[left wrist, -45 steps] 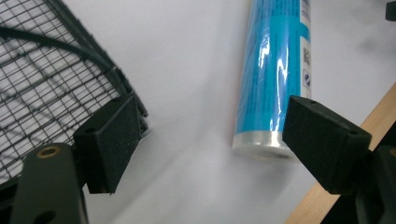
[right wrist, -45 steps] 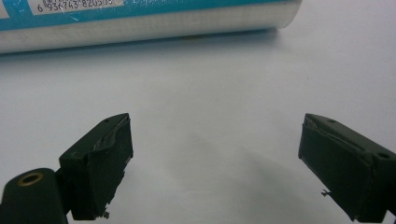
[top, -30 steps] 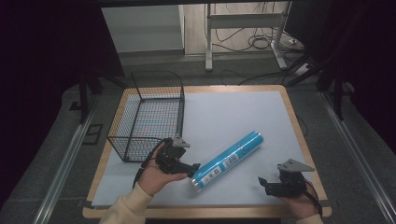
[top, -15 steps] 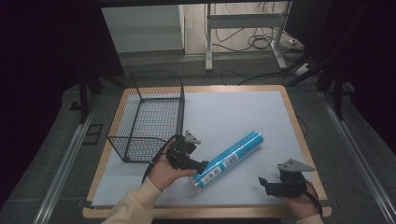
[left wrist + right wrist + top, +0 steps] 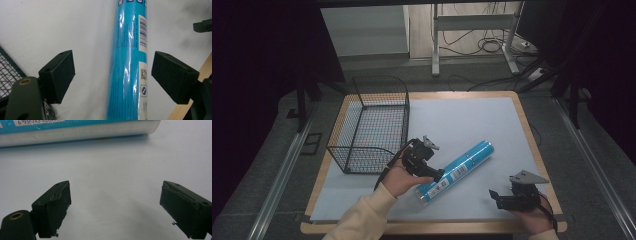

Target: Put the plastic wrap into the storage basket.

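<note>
A long blue tube (image 5: 462, 167) with a white label lies slantwise on the white sheet (image 5: 462, 120). My left gripper (image 5: 435, 176) hangs over the tube's near end. In the left gripper view the blue tube (image 5: 128, 62) runs up between the jaws of my left gripper (image 5: 116, 66); both pads (image 5: 62, 75) stand clear of it, and the jaws have just been opening a little. My right gripper (image 5: 499, 197) rests at the front right, open. In the right gripper view my right gripper (image 5: 115, 202) has bare sheet between its jaws, with the tube's end (image 5: 140, 128) beyond.
A black wire basket (image 5: 379, 80) stands at the left of the sheet, close behind my left hand. The wooden table's edge (image 5: 532, 150) frames the sheet. Beyond the table are metal legs and cables (image 5: 492, 45) on the floor.
My left hand has moved right from beside the basket, bringing its gripper over the near end of the tube. The right gripper and the tube have stayed put.
</note>
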The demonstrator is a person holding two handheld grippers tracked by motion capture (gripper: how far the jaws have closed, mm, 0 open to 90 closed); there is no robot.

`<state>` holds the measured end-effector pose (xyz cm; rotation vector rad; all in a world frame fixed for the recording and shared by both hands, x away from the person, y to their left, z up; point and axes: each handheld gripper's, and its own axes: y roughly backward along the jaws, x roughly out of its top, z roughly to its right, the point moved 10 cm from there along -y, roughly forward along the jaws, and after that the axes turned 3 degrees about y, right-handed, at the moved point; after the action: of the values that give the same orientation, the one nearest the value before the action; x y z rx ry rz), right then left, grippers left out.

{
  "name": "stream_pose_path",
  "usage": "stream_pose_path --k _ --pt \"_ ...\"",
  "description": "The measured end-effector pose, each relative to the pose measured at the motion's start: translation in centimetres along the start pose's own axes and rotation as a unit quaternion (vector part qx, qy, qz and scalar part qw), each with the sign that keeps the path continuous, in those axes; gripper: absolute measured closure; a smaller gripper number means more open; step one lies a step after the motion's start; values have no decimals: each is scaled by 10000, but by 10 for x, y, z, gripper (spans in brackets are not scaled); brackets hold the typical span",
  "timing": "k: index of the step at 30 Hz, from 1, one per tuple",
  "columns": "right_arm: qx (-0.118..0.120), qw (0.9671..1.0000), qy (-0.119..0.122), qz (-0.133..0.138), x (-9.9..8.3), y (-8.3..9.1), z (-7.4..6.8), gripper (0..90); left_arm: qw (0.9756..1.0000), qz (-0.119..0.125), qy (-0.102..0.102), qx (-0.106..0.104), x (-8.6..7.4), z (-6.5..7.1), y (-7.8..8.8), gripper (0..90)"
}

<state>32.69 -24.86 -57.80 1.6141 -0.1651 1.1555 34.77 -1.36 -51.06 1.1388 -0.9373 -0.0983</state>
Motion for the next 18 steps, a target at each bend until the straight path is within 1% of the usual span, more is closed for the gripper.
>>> stream_pose_path --k 7,8,10,14,18 --pt "-7 10000 8 9 0 0 0 104 9999 -81 -53 -28 9 8 -10 182" --pt "-5 10000 11 10 0 0 0 104 9998 -169 -92 -45 11 10 -14 182" --pt "-6 10000 16 10 0 1 1 104 9998 -192 -100 -50 11 12 -16 181" --pt "-15 10000 -8 20 0 1 2 104 9993 -316 -175 -82 15 17 -24 179" --pt "-11 10000 -13 22 0 1 1 104 9991 -376 -181 -72 15 17 -29 178"
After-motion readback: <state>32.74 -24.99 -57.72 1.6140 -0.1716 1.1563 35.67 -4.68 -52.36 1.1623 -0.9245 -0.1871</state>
